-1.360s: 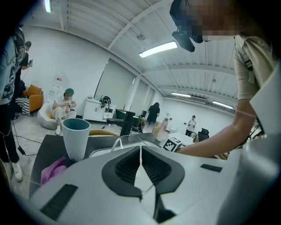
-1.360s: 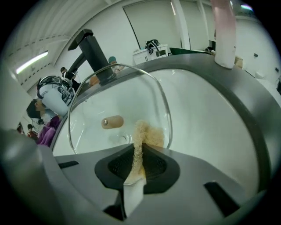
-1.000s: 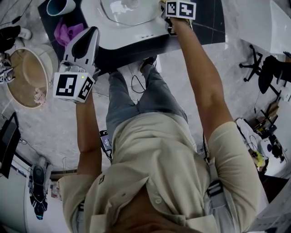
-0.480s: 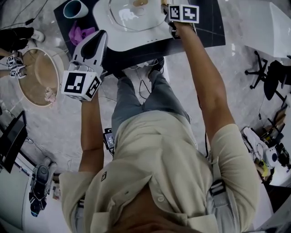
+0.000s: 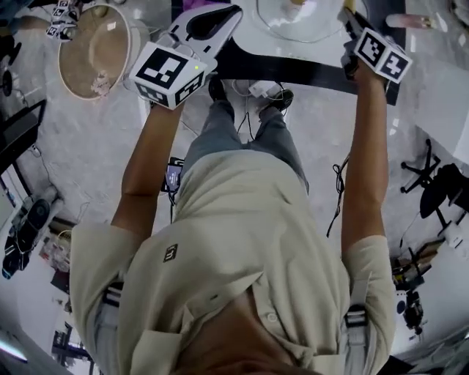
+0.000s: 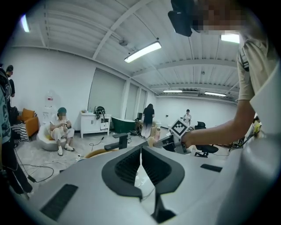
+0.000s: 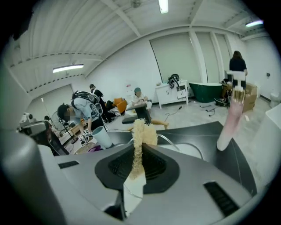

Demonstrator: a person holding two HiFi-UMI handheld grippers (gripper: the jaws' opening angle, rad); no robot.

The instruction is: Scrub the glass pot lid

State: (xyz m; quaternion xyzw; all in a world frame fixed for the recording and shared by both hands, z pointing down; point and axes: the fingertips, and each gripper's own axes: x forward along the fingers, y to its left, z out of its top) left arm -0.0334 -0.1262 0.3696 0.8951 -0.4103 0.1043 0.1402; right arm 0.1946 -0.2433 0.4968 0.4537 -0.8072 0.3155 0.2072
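The glass pot lid (image 5: 300,20) lies on a white board (image 5: 253,9) on the black table (image 5: 293,69), at the top edge of the head view. In the right gripper view only its curved rim (image 7: 173,141) shows past the jaws. My right gripper (image 7: 139,151) is shut on a beige sponge (image 7: 141,134) and is held just right of the lid (image 5: 350,22). My left gripper (image 5: 229,13) hangs over the table's near edge, left of the lid. It (image 6: 140,151) is shut with nothing in it. The left gripper view shows the right gripper (image 6: 169,141) with its sponge (image 6: 151,141).
A pink bottle (image 7: 232,117) stands right of the lid. A blue and white cup (image 7: 102,137) and a purple cloth (image 7: 93,149) sit at the table's left. A round wooden tub (image 5: 95,51) stands on the floor at the left. Several people are farther back in the room.
The head view has swung. My left gripper has come up from beside the table to its near edge. My right gripper, still on the sponge, has drawn back a little from the lid.
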